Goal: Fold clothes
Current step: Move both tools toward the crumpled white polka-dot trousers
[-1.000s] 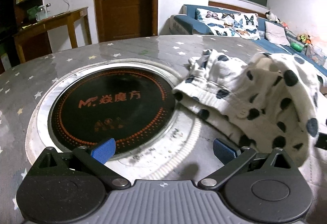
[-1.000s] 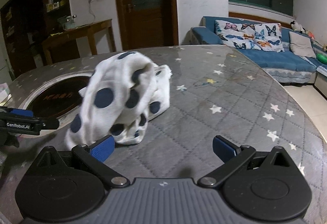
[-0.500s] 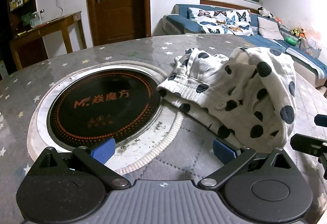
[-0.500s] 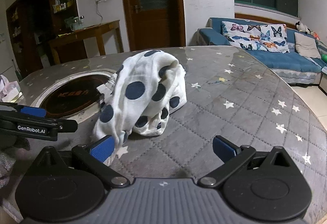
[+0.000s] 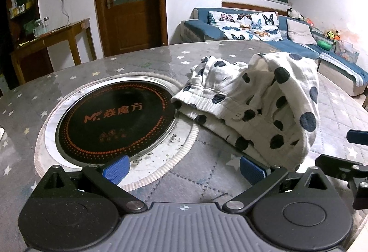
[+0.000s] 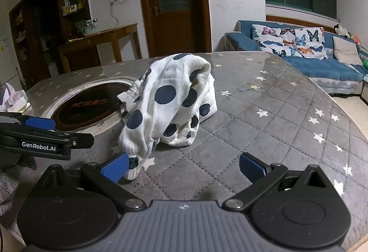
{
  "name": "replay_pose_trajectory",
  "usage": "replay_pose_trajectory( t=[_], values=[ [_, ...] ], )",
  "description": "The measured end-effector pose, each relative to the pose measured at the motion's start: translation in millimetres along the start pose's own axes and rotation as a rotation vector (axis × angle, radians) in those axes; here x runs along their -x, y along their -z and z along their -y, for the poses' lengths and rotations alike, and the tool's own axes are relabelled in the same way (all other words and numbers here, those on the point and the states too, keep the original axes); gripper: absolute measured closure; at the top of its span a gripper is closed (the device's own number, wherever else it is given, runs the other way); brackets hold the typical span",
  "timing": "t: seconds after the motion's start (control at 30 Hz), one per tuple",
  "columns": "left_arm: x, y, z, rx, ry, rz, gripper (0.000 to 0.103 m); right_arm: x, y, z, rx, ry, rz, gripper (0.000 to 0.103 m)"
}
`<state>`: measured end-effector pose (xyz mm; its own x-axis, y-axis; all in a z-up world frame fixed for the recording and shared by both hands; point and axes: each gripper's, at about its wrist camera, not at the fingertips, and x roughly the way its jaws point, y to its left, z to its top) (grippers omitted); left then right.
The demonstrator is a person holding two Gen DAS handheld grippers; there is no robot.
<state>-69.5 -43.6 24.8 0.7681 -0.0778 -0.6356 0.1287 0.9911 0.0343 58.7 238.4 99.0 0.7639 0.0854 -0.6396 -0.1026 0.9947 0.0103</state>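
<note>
A white garment with dark blue polka dots (image 5: 257, 102) lies crumpled in a heap on the grey star-patterned table (image 5: 207, 178). In the right wrist view the garment (image 6: 170, 100) stands bunched up, its lower hem by my right gripper's left fingertip (image 6: 115, 165). My left gripper (image 5: 184, 170) is open and empty, low over the table, with the garment's edge just beyond its right fingertip (image 5: 251, 170). My right gripper (image 6: 182, 167) is open and empty. Each gripper shows at the edge of the other's view.
A round black induction cooktop (image 5: 115, 121) is set into the table left of the garment. The table edge curves away on the right (image 6: 333, 100). A blue sofa (image 6: 299, 56), a wooden side table (image 6: 99, 40) and a door stand behind.
Both grippers have drawn back and lowered toward the table's near side. The garment now lies farther ahead, its hem near both grippers' fingertips. Both stayed open.
</note>
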Motion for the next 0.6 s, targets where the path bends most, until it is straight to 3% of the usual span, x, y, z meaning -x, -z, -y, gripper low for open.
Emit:
replay_pose_trajectory(
  t=[0.33,0.53,0.6],
  values=[
    [8,3,6,-0.012,0.004,0.013,0.0,-36,-83,-148,-0.03,0.016,0.014,0.0],
    [11,4,7,-0.012,0.004,0.016,0.0,4,-62,-159,-0.047,0.017,0.032,0.0],
    [11,4,7,-0.012,0.004,0.016,0.0,41,-34,-130,-0.055,0.015,0.04,0.0]
  ],
)
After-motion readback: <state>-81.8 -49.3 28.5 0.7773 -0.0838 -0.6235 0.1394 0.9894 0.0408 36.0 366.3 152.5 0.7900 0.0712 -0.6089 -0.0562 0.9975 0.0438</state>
